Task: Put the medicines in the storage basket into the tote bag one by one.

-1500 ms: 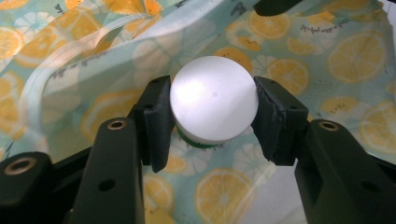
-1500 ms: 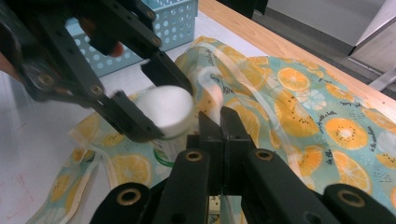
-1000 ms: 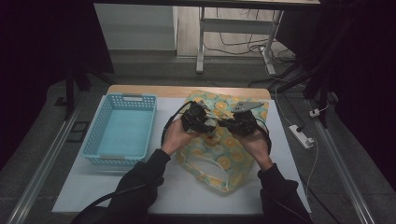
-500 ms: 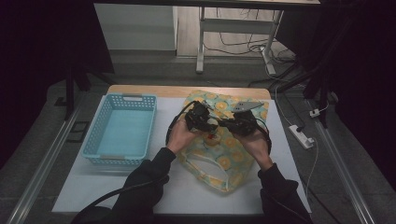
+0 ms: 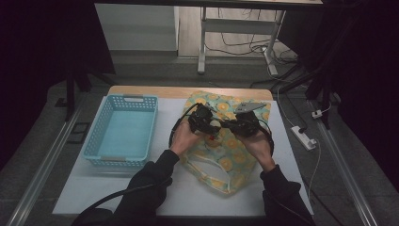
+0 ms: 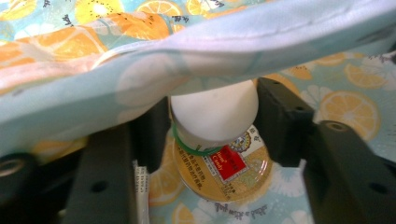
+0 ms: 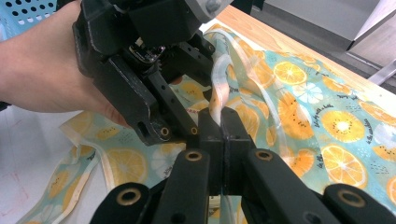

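So, nearest me in the left gripper view, the bottle (image 6: pixel 215 144) sits between my left gripper (image 6: pixel 212 116) jaws, white cap toward the bag mouth; the jaws have just been opening and I judge the pads now slack beside it, not pressing. Small, rigid plastic, probably light and a bit slick, so I'd take it across the body below the cap. Right gripper (image 7: pixel 220 122) jaws are pressed together, pinching the bag's (image 5: pixel 226 141) edge and lifting it. Bag is thin, floppy cloth, best held at the hem. Farther left, the basket (image 5: pixel 96 141) sits on the table (image 5: pixel 197 197).
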Available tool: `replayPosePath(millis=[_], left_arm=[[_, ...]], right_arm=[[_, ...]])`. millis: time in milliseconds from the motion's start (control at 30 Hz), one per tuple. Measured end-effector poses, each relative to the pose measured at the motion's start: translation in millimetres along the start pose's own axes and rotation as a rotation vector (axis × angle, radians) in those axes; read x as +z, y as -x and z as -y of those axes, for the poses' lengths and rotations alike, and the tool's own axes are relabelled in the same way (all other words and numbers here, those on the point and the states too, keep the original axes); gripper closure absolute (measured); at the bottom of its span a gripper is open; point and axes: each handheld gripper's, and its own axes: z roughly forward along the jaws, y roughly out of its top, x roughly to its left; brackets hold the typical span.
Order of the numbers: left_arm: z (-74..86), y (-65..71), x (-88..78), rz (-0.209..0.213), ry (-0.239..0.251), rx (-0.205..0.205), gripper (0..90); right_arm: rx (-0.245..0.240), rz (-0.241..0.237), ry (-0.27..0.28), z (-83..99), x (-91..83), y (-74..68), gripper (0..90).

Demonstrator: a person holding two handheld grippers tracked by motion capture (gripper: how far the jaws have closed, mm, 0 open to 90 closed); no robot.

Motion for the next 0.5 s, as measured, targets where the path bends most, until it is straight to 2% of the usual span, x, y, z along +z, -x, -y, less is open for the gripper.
replayPosePath(millis=[200,400,500], left_arm=[[0.3,5.3,-10.0,-0.024,0.001,0.012,31.2],[4.8,8.7,-21.8,-0.004,0.02,0.004,22.6],[7.7,10.5,-27.4,0.021,0.038,-0.004,19.1]], right_arm=[[0.001,-0.001,0.006,-0.3,-1.8,1.0,89.4],[0.002,-0.002,0.006,-0.3,-1.9,1.0,89.4],[0.0,-0.001,0.002,0.0,-1.2,0.7,89.4]])
